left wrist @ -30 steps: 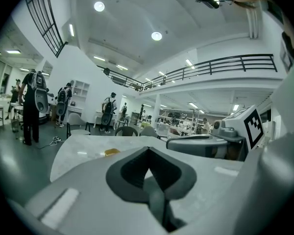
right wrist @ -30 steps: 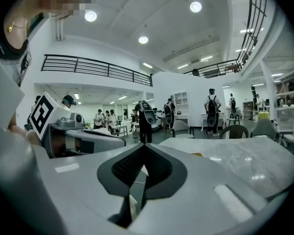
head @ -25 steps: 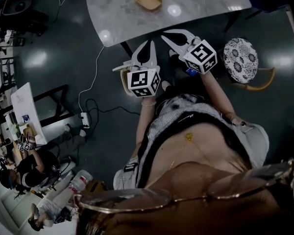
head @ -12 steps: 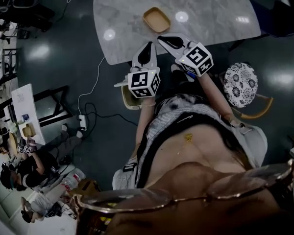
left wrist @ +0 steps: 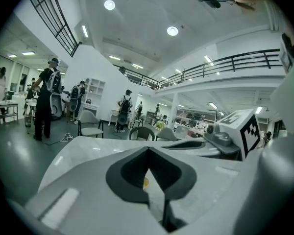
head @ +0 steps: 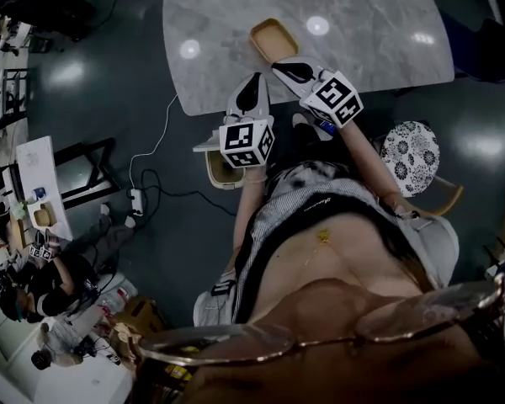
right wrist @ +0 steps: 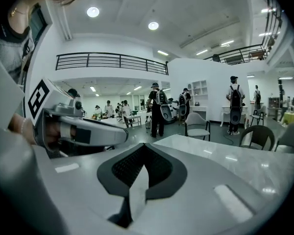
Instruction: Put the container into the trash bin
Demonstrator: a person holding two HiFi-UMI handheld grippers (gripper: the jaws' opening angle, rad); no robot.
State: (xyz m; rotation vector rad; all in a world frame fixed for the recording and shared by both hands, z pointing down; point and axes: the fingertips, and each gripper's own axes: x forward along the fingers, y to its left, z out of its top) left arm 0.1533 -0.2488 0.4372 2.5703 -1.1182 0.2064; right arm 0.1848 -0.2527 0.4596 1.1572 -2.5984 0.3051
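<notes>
Jaws shut, two grippers [head: 254,79] [head: 279,65], one container [head: 273,39]

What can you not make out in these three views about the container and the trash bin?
- Trash bin: it cannot be identified in any view. In the head view, the left gripper covers most of a beige-rimmed object, so it is unclear what that object is.
- Container contents: too small and dim in the head view.
- Container, left gripper view: only a yellow sliver shows past the shut jaws, and the gripper's body hides the rest.
- Container, right gripper view: hidden behind that gripper's own body.
</notes>
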